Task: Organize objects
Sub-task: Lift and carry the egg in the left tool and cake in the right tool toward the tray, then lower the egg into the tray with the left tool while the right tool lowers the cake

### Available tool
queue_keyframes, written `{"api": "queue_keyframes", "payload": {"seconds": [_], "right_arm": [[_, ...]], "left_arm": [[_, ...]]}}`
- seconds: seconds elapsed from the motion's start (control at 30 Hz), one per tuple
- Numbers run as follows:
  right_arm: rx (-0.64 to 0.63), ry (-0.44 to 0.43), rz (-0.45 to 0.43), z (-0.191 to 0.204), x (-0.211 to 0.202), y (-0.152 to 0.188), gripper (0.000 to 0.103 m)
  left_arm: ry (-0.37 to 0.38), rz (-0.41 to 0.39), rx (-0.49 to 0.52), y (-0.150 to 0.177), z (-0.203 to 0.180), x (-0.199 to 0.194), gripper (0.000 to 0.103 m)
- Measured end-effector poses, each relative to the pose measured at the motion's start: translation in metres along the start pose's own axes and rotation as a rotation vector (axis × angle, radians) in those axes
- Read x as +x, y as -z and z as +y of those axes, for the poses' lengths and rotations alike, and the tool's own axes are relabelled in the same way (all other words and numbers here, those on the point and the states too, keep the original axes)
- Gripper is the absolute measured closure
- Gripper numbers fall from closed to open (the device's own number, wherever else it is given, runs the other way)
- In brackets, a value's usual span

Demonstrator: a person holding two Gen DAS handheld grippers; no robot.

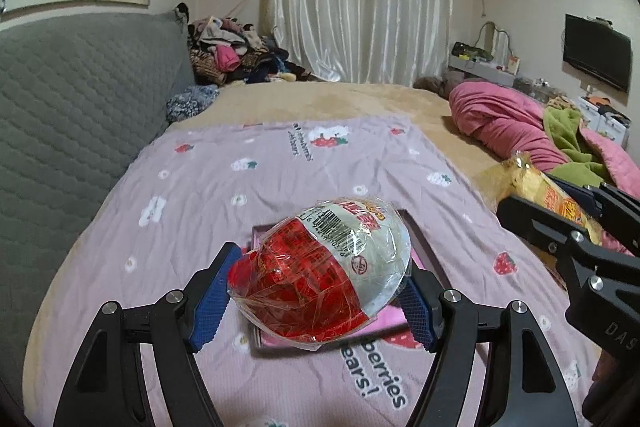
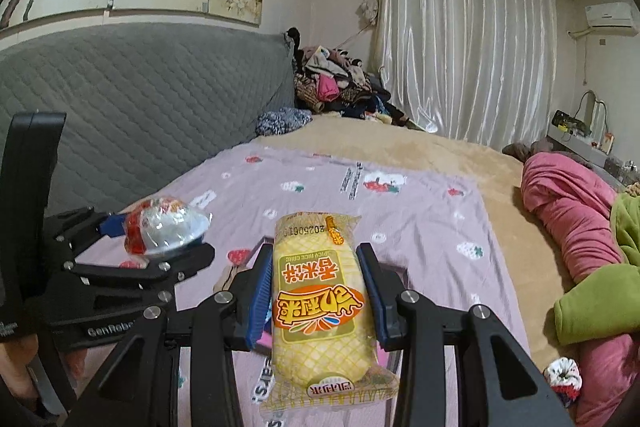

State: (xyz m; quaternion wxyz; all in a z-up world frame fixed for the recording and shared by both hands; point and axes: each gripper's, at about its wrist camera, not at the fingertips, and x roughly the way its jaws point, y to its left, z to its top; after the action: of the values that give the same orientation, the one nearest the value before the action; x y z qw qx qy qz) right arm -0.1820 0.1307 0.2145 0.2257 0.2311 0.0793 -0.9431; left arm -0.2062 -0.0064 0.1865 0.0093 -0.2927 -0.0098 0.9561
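Aloft, left gripper (image 1: pixel 316 291) pinches a crinkly plastic-wrapped egg (image 1: pixel 320 271); right gripper (image 2: pixel 316 297) clamps a yellow rectangular snack packet (image 2: pixel 320 303).

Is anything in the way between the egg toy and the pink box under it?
Nothing visible is. The left gripper holds the wrapped egg toy right over the open pink box, with only air between them.

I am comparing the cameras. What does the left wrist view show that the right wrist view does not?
Only the left wrist view shows the wall television and the egg-shaped snack's barcode. Only the right wrist view shows the red and white knitted item and the yellow rice cracker pack's printed front. Both show the lilac strawberry sheet, the left gripper and the right gripper, each holding its snack.
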Motion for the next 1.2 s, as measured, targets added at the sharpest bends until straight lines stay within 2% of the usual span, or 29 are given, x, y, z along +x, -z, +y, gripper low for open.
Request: {"api": "queue_keyframes", "payload": {"seconds": [0.33, 0.5, 0.93, 1.2], "right_arm": [[0.021, -0.011, -0.059, -0.010, 0.021, -0.021, 0.062], [0.085, -0.046, -0.099, -0.020, 0.038, -0.011, 0.062], [0.167, -0.053, -0.048, -0.042, 0.097, 0.042, 0.062], [0.191, -0.064, -0.015, -0.050, 0.127, 0.075, 0.062]], "left_arm": [[-0.002, -0.049, 0.008, -0.032, -0.003, 0.026, 0.027], [0.016, -0.050, -0.012, -0.022, -0.004, 0.049, 0.027], [-0.029, -0.012, -0.056, 0.022, 0.013, 0.115, 0.027], [-0.009, 0.015, -0.068, 0.050, 0.019, 0.151, 0.027]]}}
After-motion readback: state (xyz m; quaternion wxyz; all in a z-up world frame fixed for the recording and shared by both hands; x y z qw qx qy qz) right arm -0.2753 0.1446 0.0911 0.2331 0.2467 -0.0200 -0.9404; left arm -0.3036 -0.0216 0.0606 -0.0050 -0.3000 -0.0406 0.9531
